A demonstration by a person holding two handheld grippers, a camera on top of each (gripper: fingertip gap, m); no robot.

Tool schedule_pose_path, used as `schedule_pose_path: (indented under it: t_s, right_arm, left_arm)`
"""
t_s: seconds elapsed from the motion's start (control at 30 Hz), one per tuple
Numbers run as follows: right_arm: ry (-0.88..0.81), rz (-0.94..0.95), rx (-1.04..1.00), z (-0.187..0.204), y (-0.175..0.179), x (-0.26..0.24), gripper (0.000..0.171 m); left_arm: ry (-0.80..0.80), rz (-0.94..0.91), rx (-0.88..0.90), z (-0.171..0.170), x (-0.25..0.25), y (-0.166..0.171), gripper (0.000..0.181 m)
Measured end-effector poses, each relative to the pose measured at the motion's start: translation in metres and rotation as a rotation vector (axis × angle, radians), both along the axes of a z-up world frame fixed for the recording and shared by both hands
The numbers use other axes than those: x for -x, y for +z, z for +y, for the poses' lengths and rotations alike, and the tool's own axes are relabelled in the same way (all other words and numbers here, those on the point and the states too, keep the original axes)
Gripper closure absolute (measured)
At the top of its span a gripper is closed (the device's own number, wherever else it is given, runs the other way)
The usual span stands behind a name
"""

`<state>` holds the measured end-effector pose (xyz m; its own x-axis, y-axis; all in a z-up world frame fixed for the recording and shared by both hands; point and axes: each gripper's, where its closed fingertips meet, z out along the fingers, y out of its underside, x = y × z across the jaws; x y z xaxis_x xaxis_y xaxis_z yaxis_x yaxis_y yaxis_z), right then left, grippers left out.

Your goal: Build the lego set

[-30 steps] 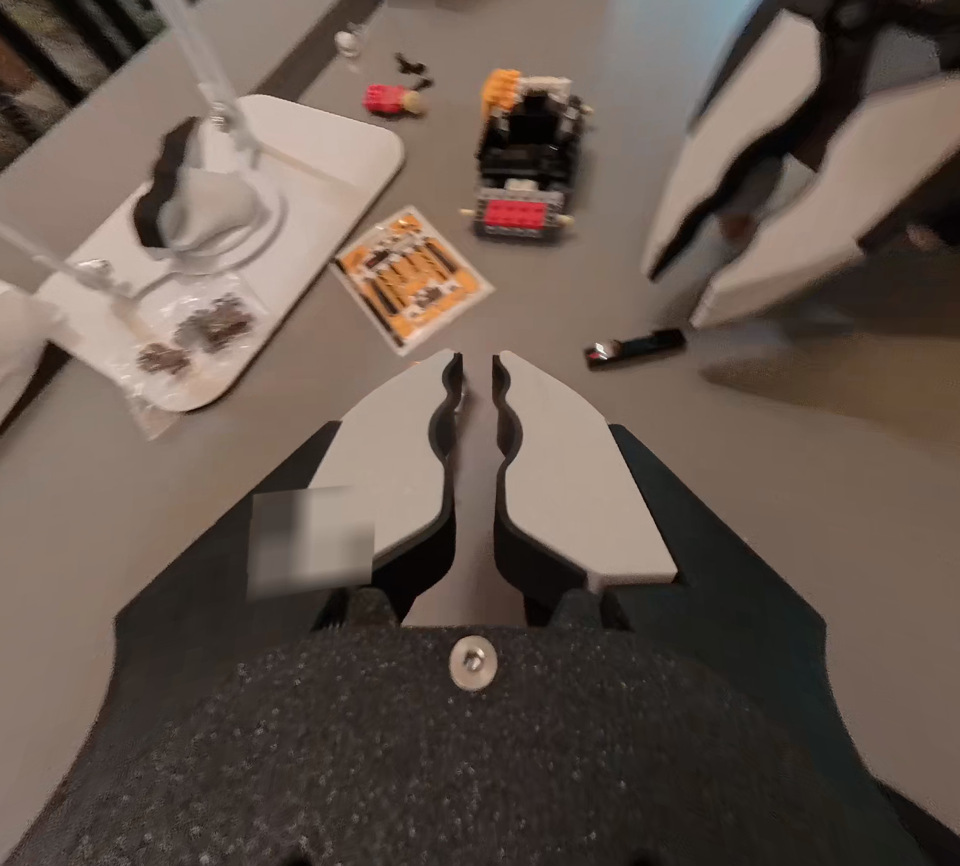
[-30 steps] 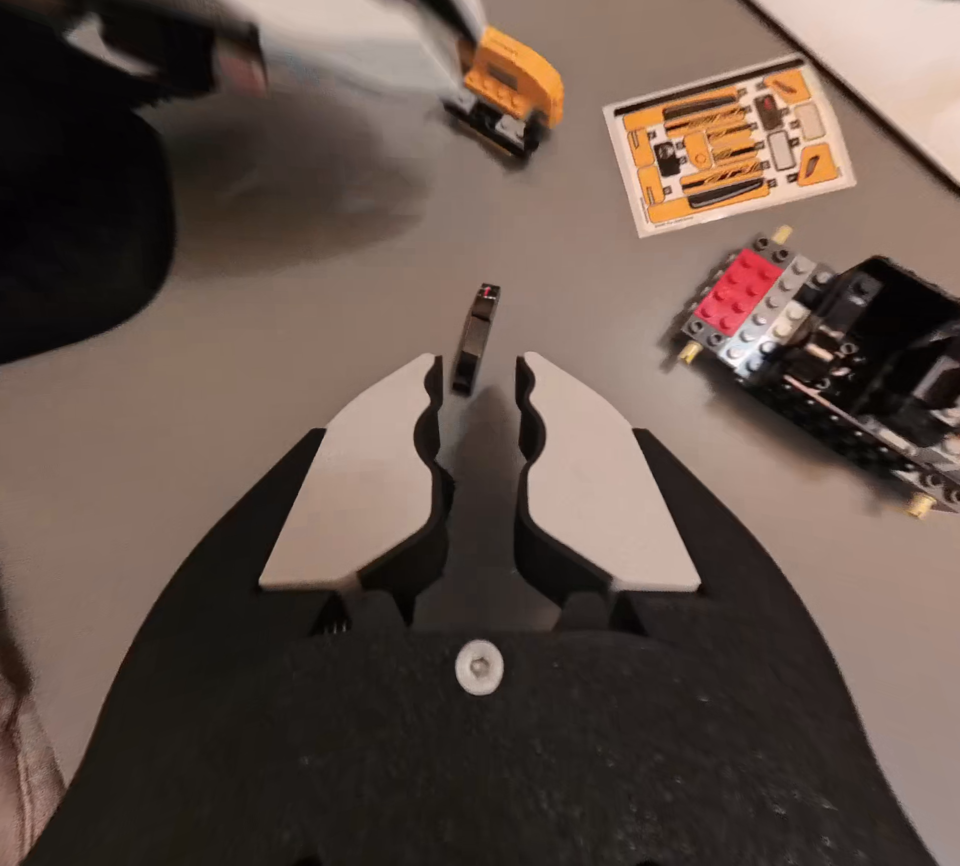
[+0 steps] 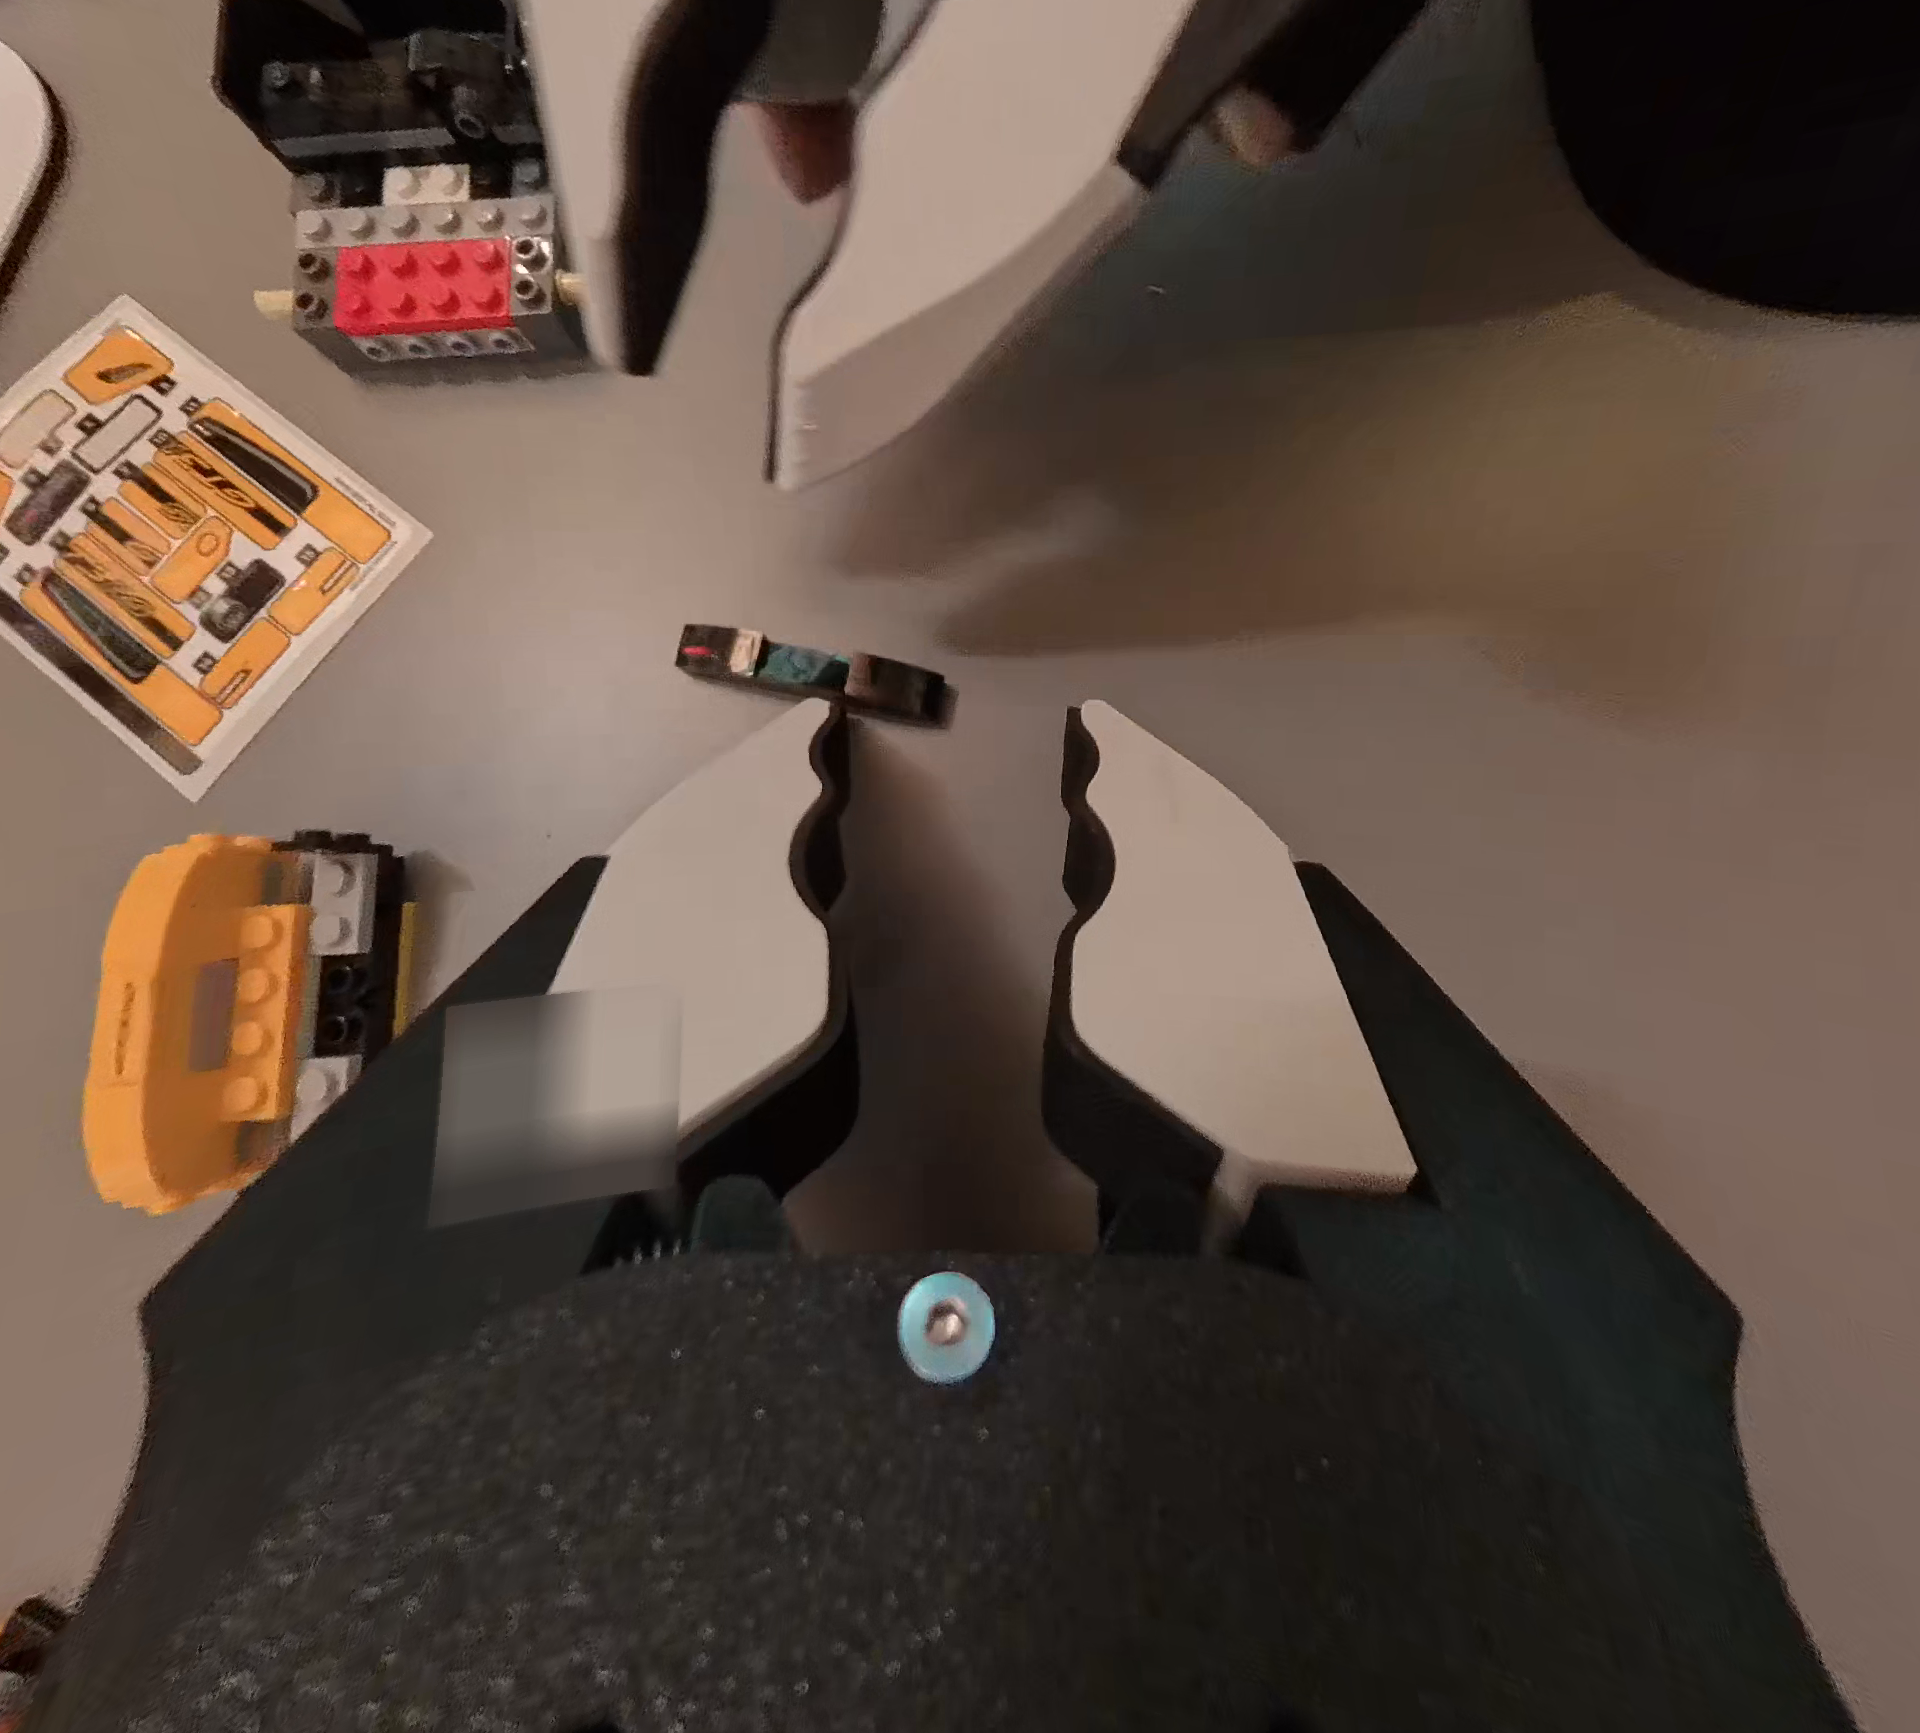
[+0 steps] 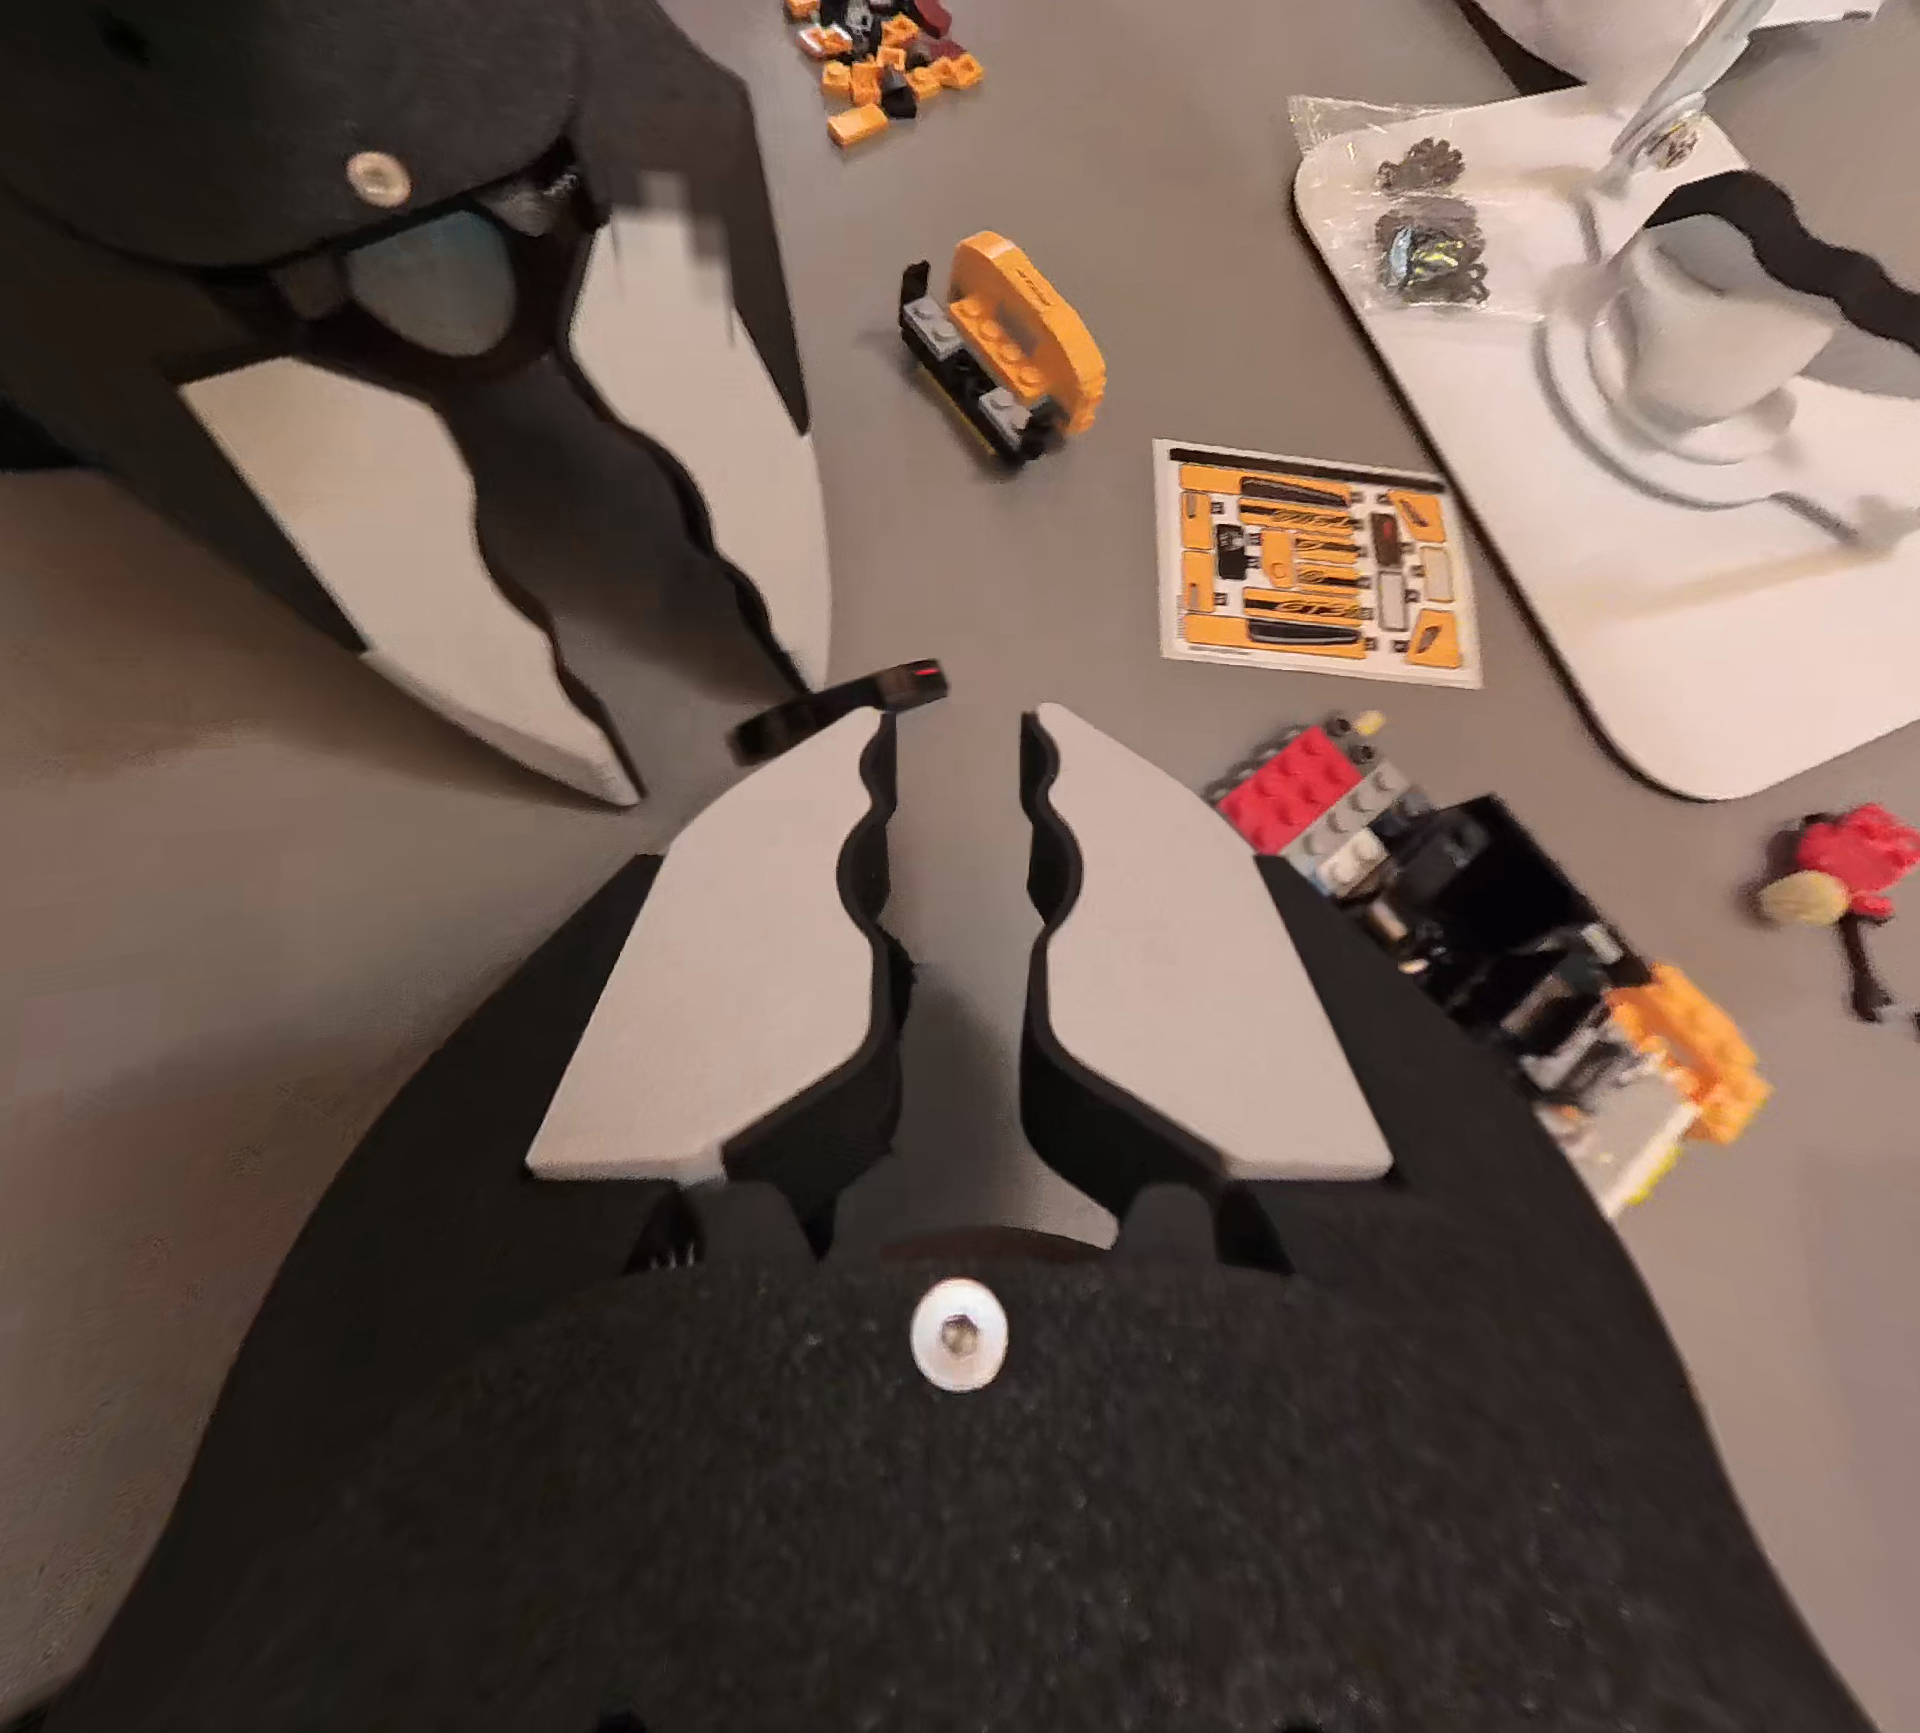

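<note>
In my left wrist view, my left hand-held gripper [image 3: 951, 719] hangs with fingers apart and empty; the black lego piece [image 3: 812, 673] lies on the grey surface [image 3: 1455, 852] just past the left fingertip.

In my right wrist view, my right hand-held gripper [image 4: 956, 719] is parted too, the piece [image 4: 842, 709] apparently touching its left tip at centre frame

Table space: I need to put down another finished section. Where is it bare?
Bare: grey table right of the black piece. Crowded: car chassis, sticker sheet, orange section on the left.
</note>
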<state>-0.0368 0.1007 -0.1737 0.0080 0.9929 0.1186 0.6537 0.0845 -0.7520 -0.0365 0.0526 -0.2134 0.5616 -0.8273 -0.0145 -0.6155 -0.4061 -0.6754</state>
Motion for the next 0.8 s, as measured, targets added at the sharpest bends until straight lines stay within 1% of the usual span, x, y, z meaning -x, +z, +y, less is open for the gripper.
schedule_pose_path:
  t_s: [0.07, 0.1, 0.2, 0.23, 0.4, 0.5, 0.53, 0.6, 0.67, 0.7, 0.8]
  right_arm:
    - [0.033, -0.007, -0.025, 0.009, 0.002, 0.007, 0.147]
    - [0.055, -0.003, -0.025, 0.012, 0.004, 0.011, 0.147]
    - [0.119, 0.019, 0.002, 0.012, 0.008, 0.023, 0.147]
    - [0.137, 0.023, 0.013, 0.011, 0.007, 0.024, 0.147]
    - [0.217, -0.006, 0.023, -0.004, -0.012, 0.013, 0.145]
    - [0.257, -0.038, 0.025, -0.007, -0.015, 0.009, 0.142]
    - [0.279, -0.052, 0.027, -0.008, -0.015, 0.01, 0.141]
    - [0.336, -0.115, 0.005, -0.011, -0.019, 0.008, 0.138]
    - [0.408, -0.175, 0.03, -0.014, -0.019, 0.005, 0.137]
    - [0.434, -0.203, 0.04, -0.014, -0.018, 0.004, 0.137]
    - [0.488, -0.336, -0.039, -0.007, -0.031, -0.001, 0.139]
  left_arm:
    - [0.018, 0.016, -0.034, 0.004, -0.003, 0.001, 0.146]
    - [0.024, 0.03, -0.05, 0.005, -0.003, 0.001, 0.151]
    - [0.006, 0.102, -0.102, 0.007, 0.005, 0.0, 0.18]
    - [-0.005, 0.113, -0.112, 0.007, 0.008, 0.0, 0.181]
    - [-0.063, 0.151, -0.134, 0.005, 0.024, 0.0, 0.181]
    - [-0.078, 0.13, -0.117, 0.002, 0.037, 0.004, 0.181]
    - [-0.077, 0.116, -0.114, 0.002, 0.041, 0.006, 0.178]
    - [-0.053, 0.084, -0.116, 0.004, 0.045, 0.012, 0.174]
    - [-0.045, 0.034, -0.099, 0.003, 0.04, 0.017, 0.17]
    - [-0.051, 0.028, -0.092, 0.001, 0.037, 0.017, 0.168]
    - [-0.063, 0.067, -0.09, 0.0, 0.036, 0.011, 0.166]
